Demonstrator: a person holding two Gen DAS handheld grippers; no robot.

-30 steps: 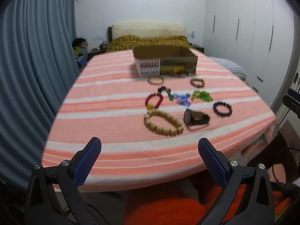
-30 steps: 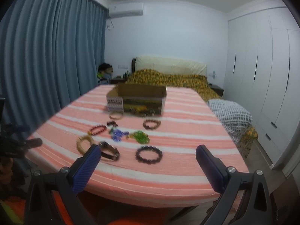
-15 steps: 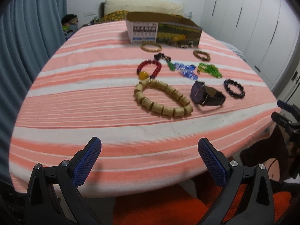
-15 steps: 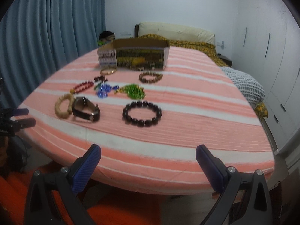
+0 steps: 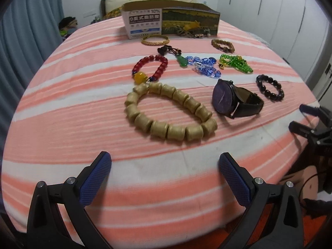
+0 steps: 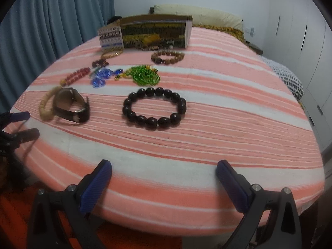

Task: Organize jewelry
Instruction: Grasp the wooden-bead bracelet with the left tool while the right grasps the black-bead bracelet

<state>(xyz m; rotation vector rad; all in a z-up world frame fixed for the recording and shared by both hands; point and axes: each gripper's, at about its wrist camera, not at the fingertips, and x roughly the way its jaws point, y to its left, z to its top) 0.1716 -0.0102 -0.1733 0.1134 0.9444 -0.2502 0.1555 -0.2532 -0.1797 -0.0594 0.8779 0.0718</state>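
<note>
Several pieces of jewelry lie on a pink-and-white striped cloth [image 5: 62,124]. My left gripper [image 5: 165,173] is open and empty, just short of a tan wooden bead bracelet [image 5: 169,114]. A black watch [image 5: 234,99] lies right of it. My right gripper [image 6: 164,176] is open and empty, in front of a black bead bracelet [image 6: 154,108], also in the left wrist view [image 5: 269,87]. Farther back are a red bead bracelet [image 5: 150,68], blue beads [image 5: 204,66], green beads [image 6: 145,75], a brown bracelet [image 6: 168,56] and a gold bangle [image 5: 155,40]. An open cardboard box [image 5: 170,20] stands at the back.
The cloth covers a table [image 6: 249,114] whose front edge is close below both grippers. A blue curtain [image 6: 51,20] hangs at the left. White wardrobes [image 6: 300,31] stand at the right, and a bed with a pillow [image 6: 199,16] is behind the box.
Both grippers have moved forward toward the table, so the jewelry looks much larger and nearer. Both stay open and empty. Nothing on the cloth has moved.
</note>
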